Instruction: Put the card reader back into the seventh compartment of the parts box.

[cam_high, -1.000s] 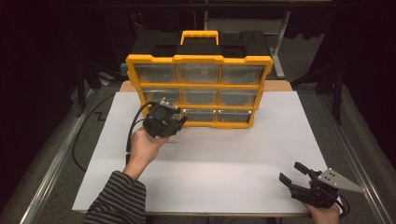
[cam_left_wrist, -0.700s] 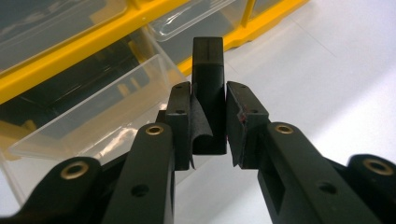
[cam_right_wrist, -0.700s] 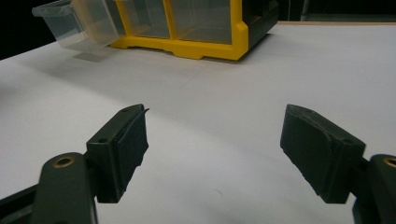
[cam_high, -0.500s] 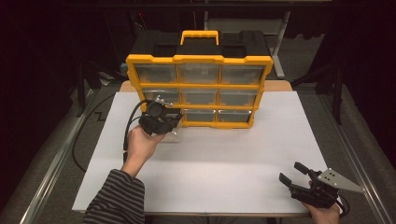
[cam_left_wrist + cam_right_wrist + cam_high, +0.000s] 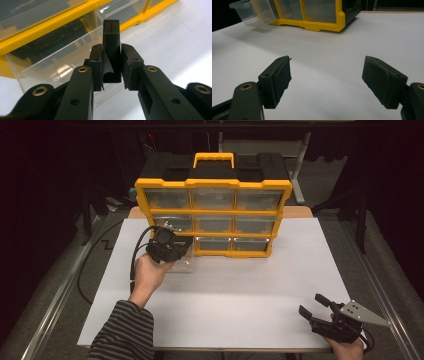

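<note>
Black block (image 5: 111, 50) is clamped in the left gripper (image 5: 111, 65) jaws over the pulled-out clear drawer (image 5: 62, 62), right gripper (image 5: 324, 82) jaws spread; a skewed release risks a missed drop.

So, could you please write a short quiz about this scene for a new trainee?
1. True or false: the left claw is shut on a small black block.
2. Which drawer of the organizer is pulled out? A) top right B) bottom left C) middle
3. Fill in: the right claw is ____ and holds nothing.

Key: 1 true; 2 B; 3 open.
</note>
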{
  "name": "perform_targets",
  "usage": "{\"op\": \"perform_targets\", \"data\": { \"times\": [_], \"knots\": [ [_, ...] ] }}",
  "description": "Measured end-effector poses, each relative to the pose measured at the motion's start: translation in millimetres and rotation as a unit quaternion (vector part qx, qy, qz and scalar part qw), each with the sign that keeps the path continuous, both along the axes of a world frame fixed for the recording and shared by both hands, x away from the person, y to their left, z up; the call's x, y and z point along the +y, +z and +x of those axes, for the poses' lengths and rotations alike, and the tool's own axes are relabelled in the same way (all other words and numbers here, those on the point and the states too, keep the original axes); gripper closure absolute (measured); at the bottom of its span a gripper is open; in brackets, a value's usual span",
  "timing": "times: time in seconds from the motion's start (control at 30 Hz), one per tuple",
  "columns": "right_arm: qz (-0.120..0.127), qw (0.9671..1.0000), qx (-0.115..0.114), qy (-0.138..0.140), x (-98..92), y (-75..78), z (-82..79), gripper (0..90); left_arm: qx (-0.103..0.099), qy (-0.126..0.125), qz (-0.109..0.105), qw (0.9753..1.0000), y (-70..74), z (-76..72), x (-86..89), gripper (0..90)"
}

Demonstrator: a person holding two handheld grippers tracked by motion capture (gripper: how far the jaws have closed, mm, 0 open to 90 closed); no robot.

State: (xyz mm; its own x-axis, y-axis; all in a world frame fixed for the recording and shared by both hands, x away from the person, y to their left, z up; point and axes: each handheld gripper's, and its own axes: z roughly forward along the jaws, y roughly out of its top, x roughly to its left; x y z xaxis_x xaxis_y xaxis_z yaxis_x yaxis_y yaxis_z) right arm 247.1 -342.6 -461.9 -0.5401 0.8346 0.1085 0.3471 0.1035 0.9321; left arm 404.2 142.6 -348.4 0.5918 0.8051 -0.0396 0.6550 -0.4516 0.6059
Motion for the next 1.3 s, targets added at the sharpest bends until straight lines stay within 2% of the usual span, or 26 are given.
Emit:
{"op": "perform_targets", "data": {
  "times": [0.37,0.53,0.9,1.07,1.3],
  "knots": [
    [0.0,1.0,0.001,-0.001,0.0,-0.1,0.2,23.6,0.002,0.02,0.008,0.9998,-6.6,5.1,8.0,72.5],
    [0.0,1.0,0.001,-0.001,-0.1,-0.1,0.2,23.6,0.008,0.019,0.009,0.9997,-9.1,6.4,9.5,71.9],
    [0.0,1.0,0.001,-0.002,-0.2,-0.1,0.5,23.6,-0.004,0.023,0.003,0.9997,-7.0,1.4,8.3,51.6],
    [0.001,1.0,0.001,-0.003,-0.2,-0.2,0.3,23.6,-0.012,0.019,0.002,0.9997,-5.9,-2.8,6.6,49.4],
    [0.0,1.0,0.001,-0.002,-0.2,-0.1,0.4,23.6,-0.016,0.008,-0.011,0.9998,-3.4,-10.0,4.4,46.5]
  ]
}}
